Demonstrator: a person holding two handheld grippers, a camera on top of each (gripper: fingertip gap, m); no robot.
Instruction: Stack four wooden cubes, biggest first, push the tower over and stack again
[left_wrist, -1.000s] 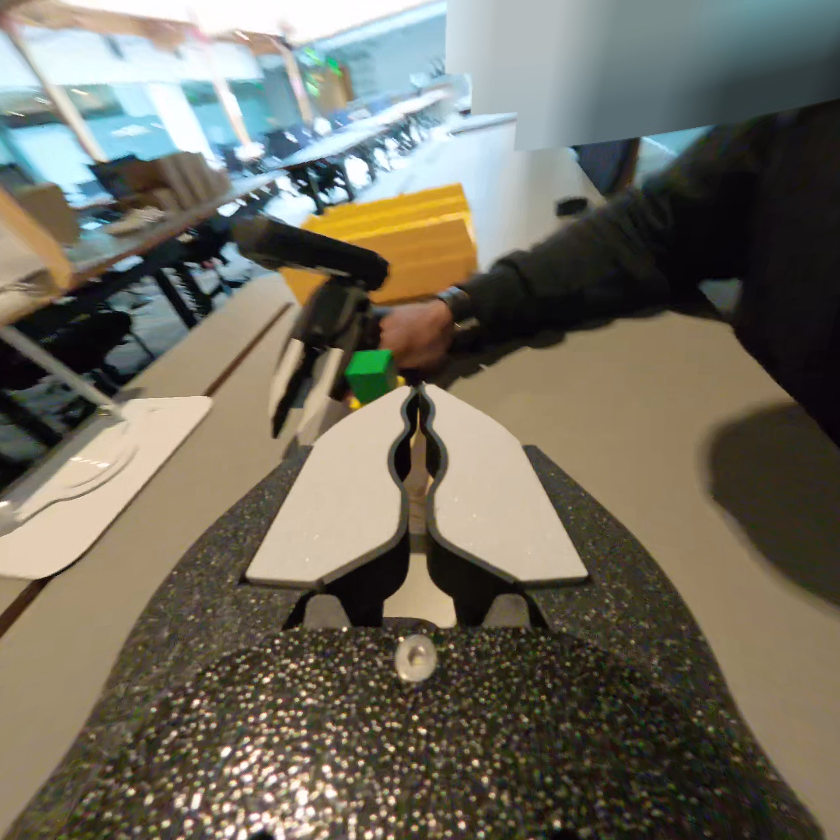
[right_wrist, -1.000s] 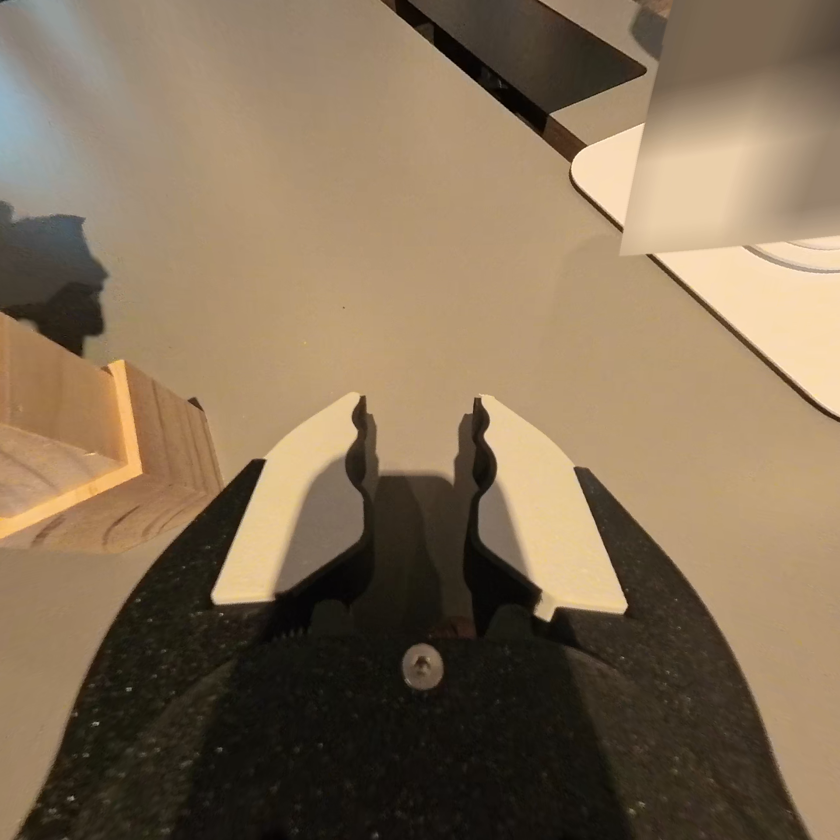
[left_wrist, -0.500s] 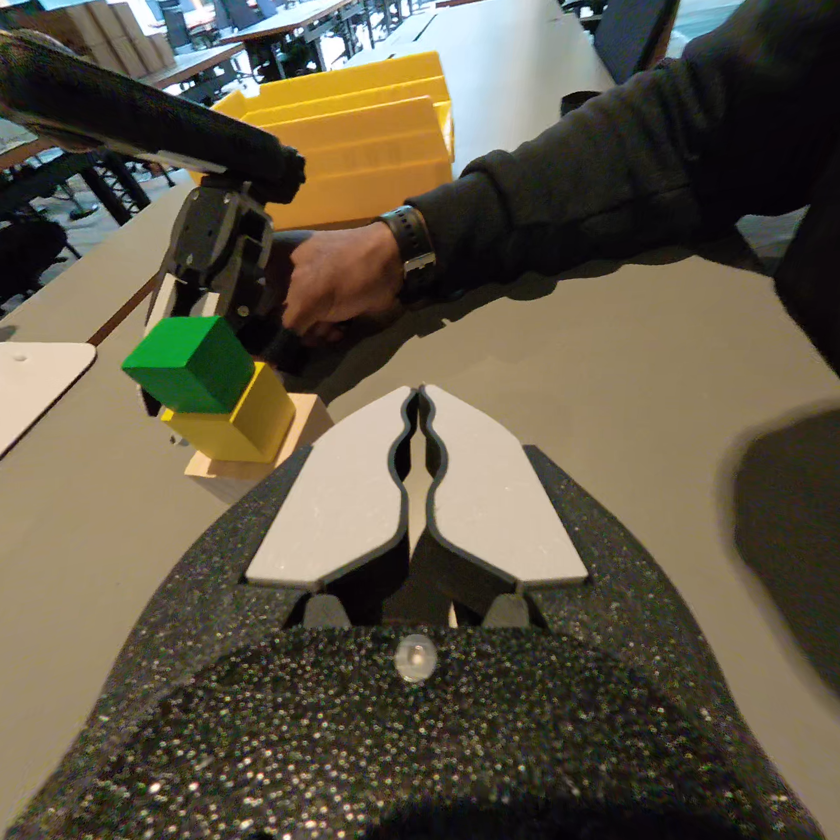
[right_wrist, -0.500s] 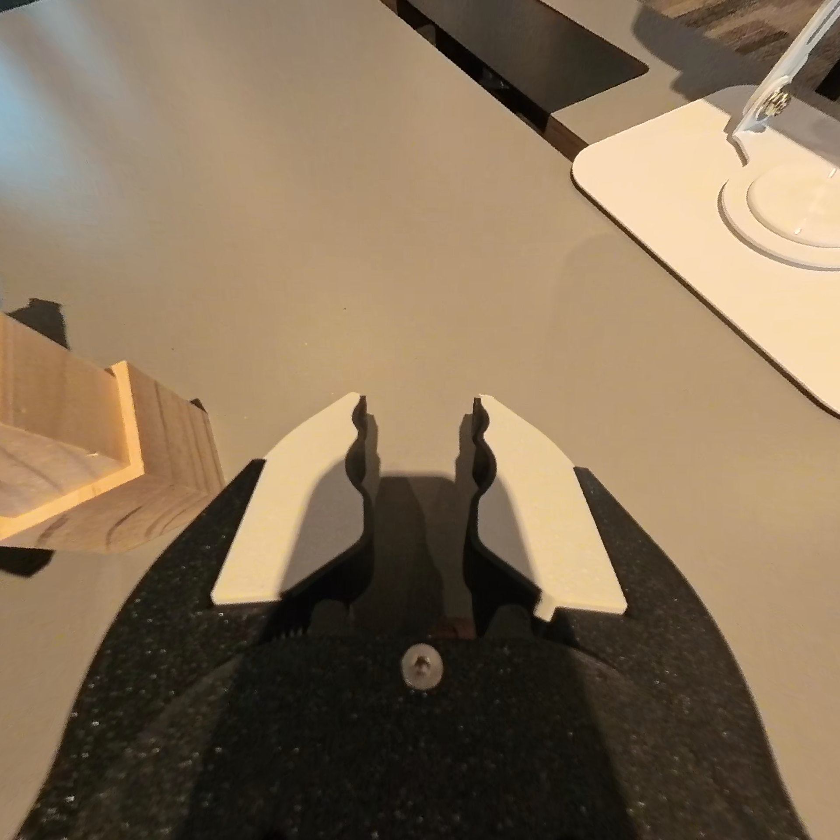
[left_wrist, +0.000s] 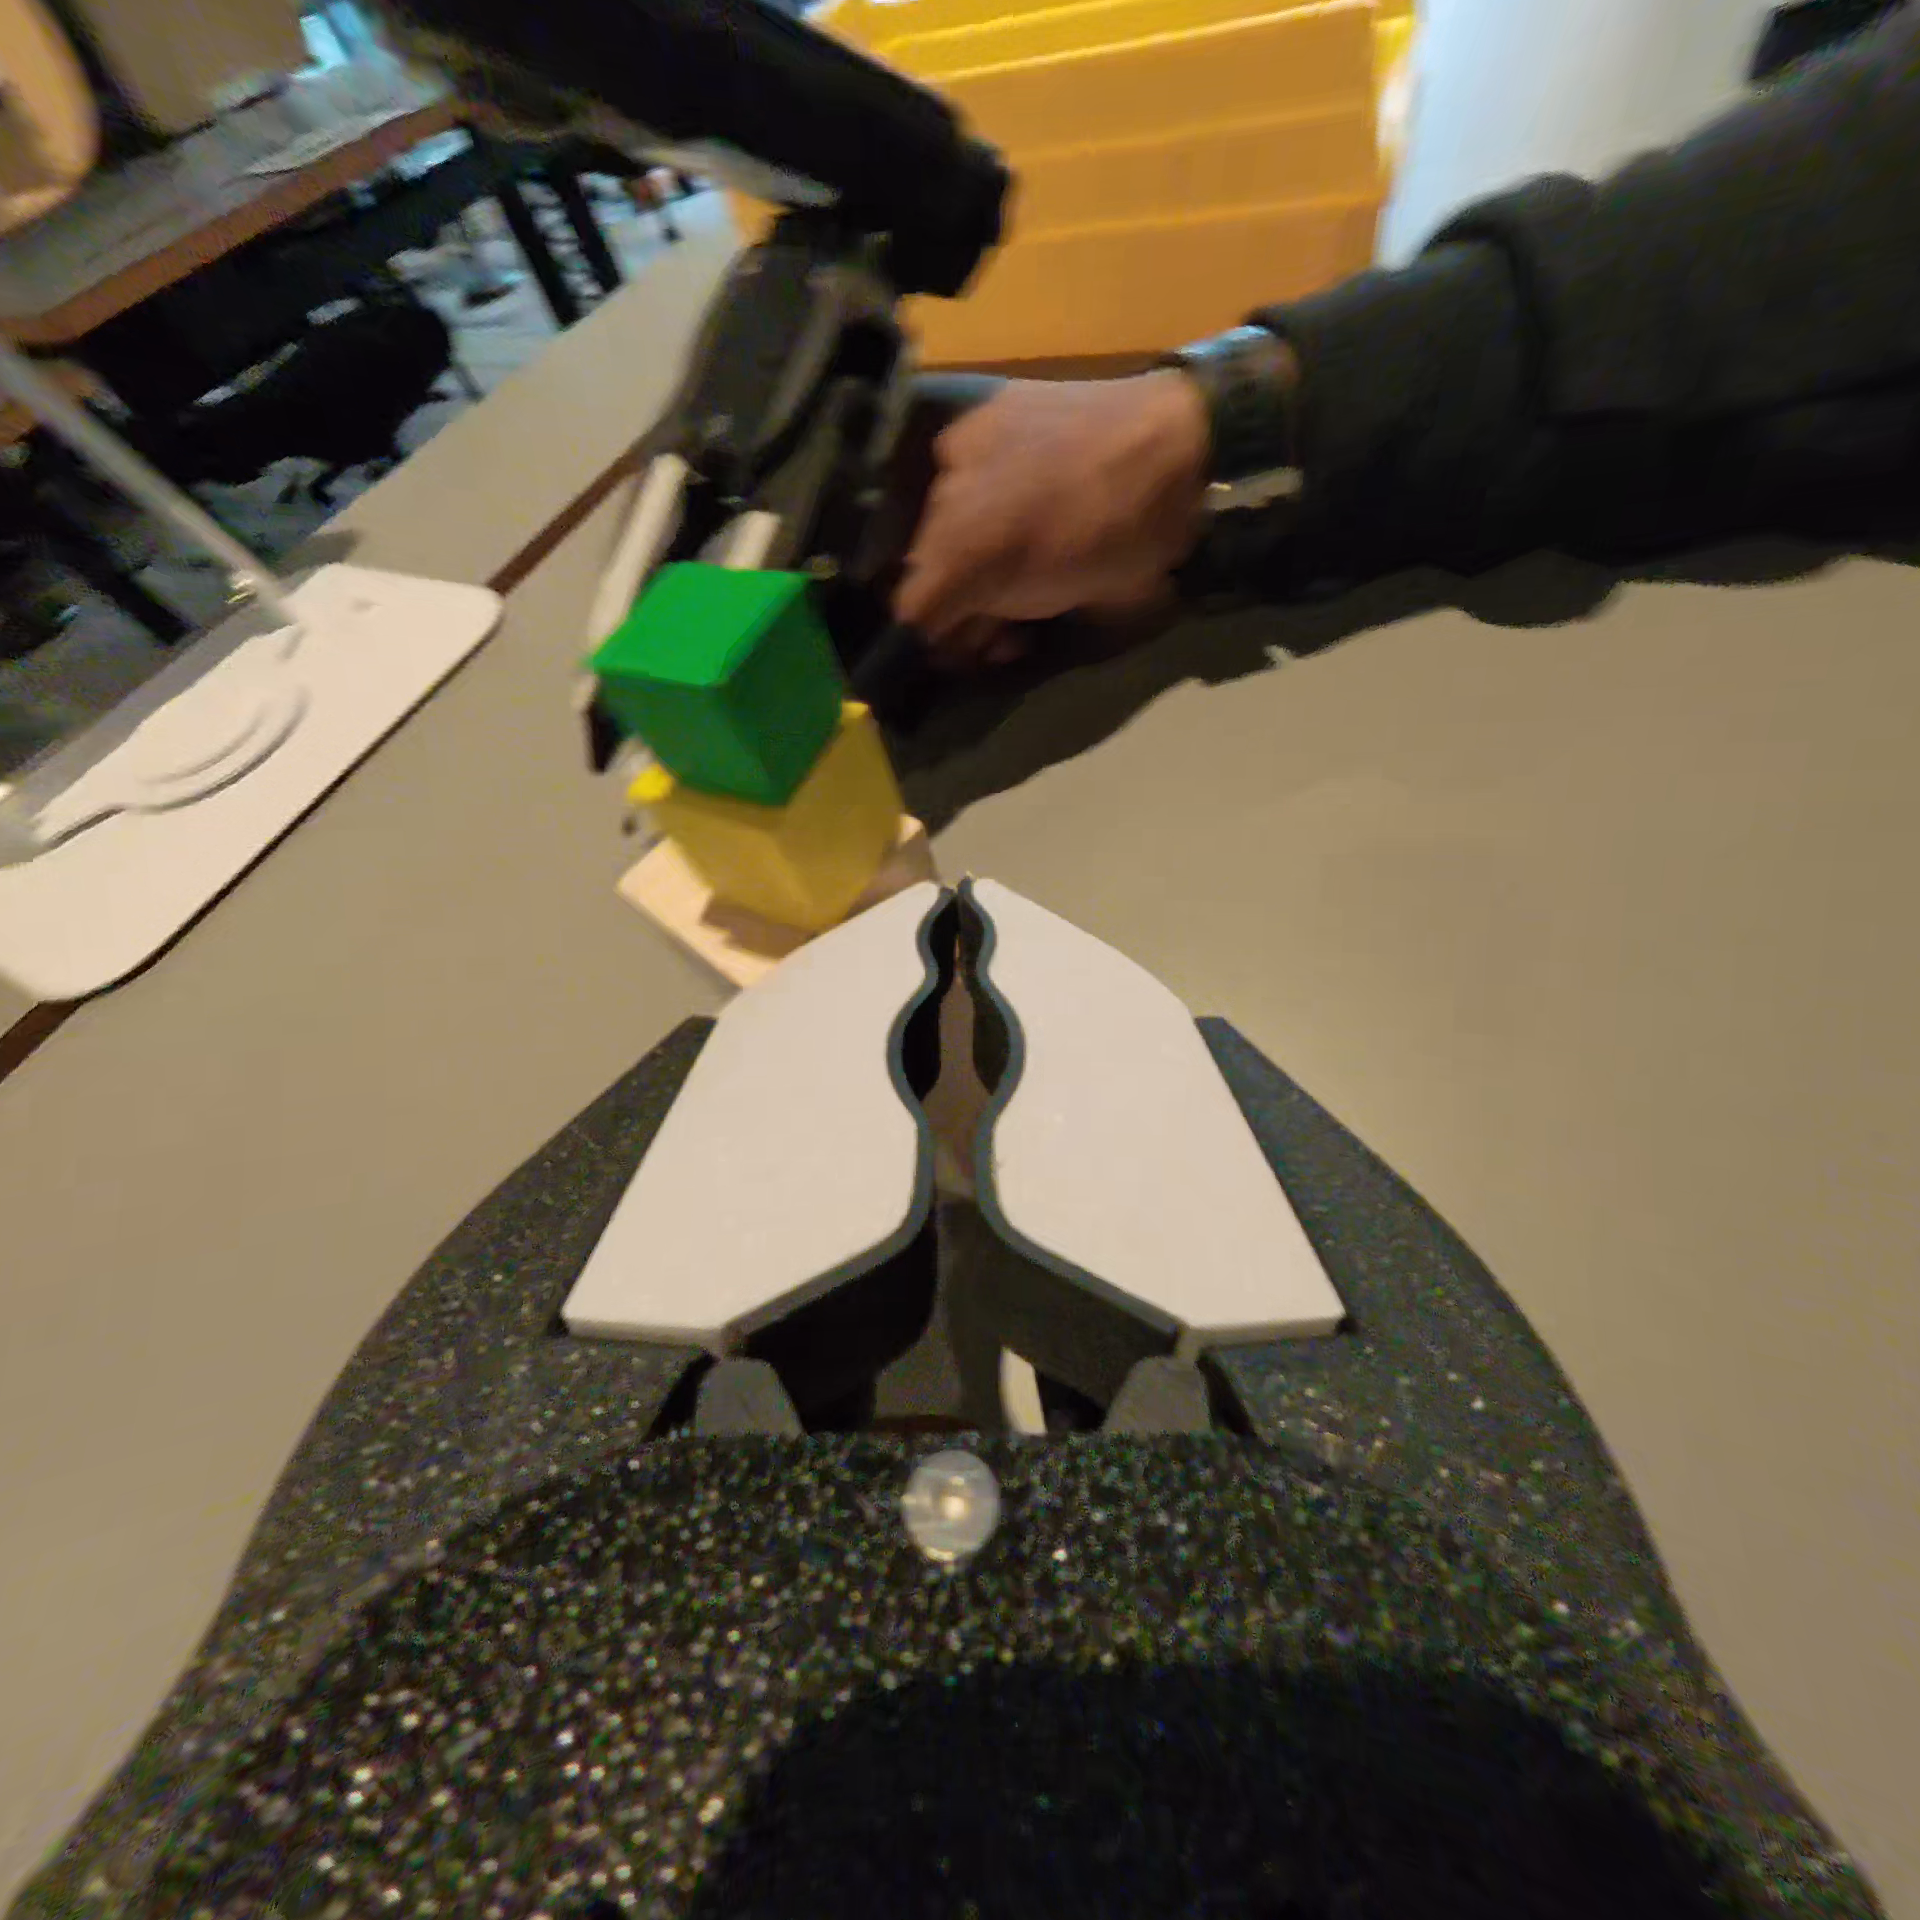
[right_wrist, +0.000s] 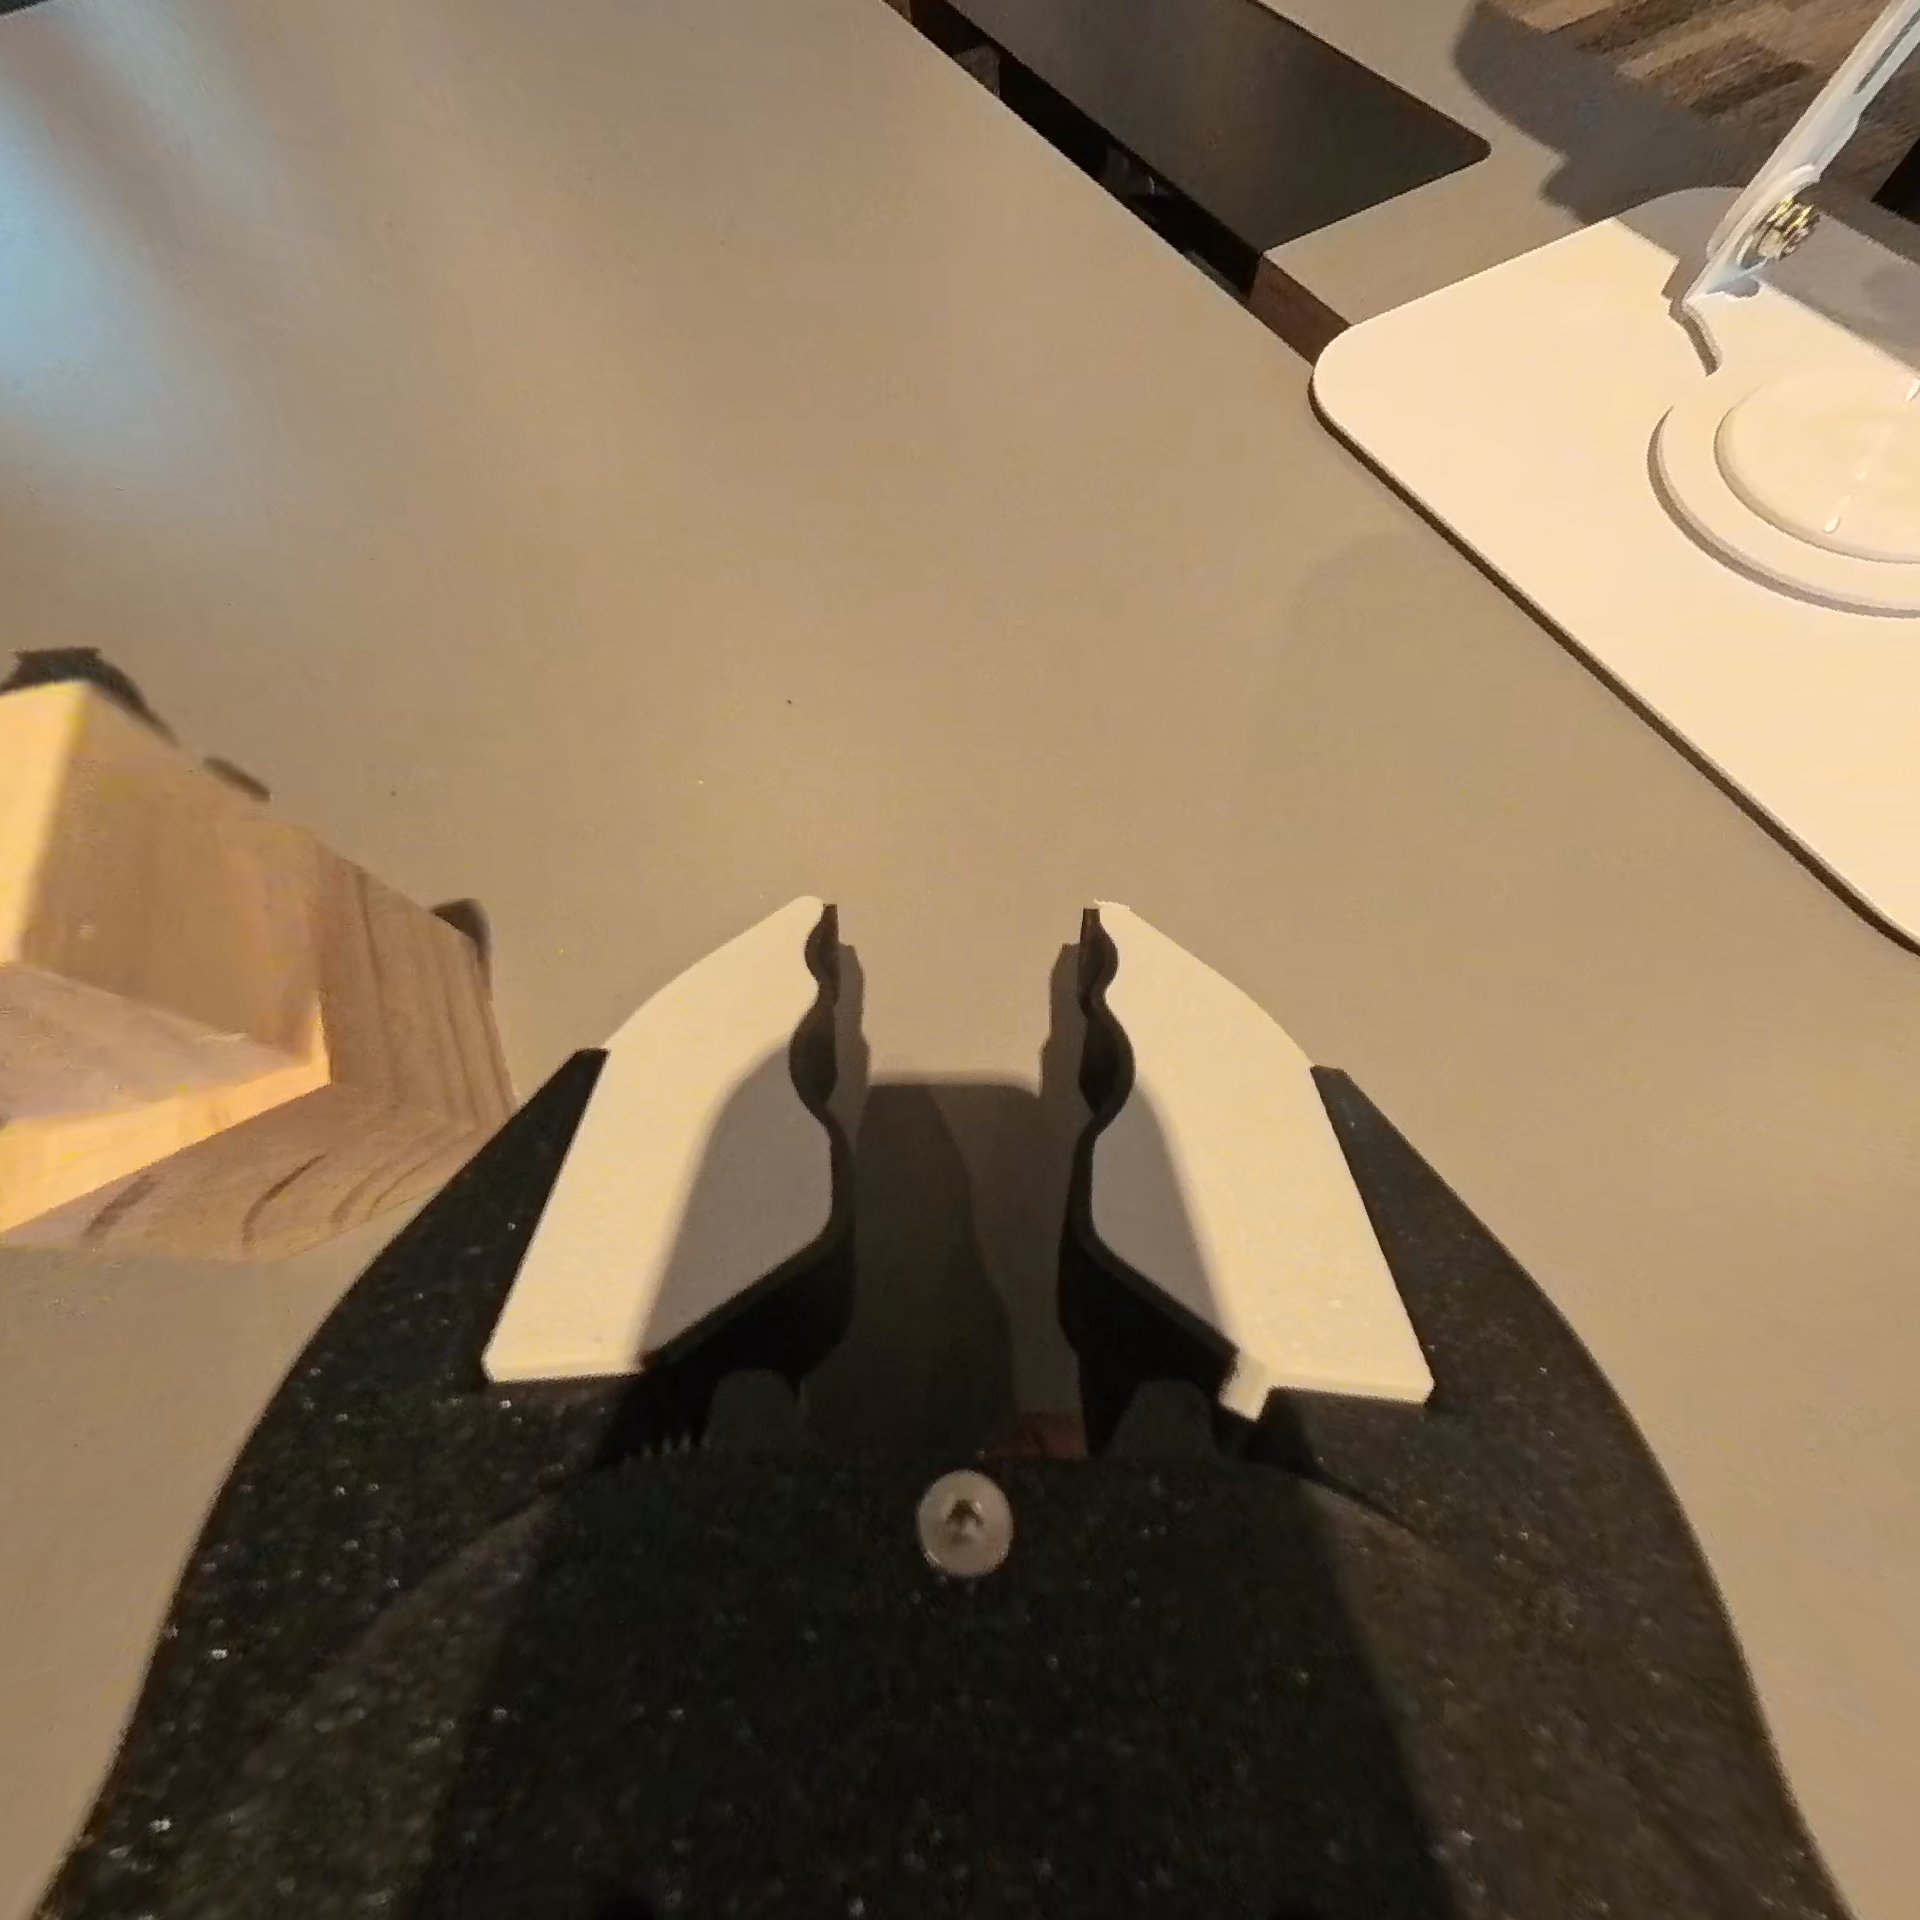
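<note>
1. Cubes form a tower on the grey surface (left_wrist: 1455, 935): green wooden cube (left_wrist: 717, 691) atop yellow wooden cube (left_wrist: 779, 842), on a pale bare-wood cube (left_wrist: 675, 904).
2. Left hand-held gripper (left_wrist: 957, 894) has fingers together, empty.
3. Right hand-held gripper (right_wrist: 956, 920), fingers apart, hovers beside the tower.

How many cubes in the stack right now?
3 in left wrist view: green cube on top, yellow cube under it, wooden cube at bottom. A fourth may be hidden.

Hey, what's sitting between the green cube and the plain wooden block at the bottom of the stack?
A yellow cube. In the left wrist view it rests on the wooden block, and the green cube sits on top of it, turned askew.
</note>
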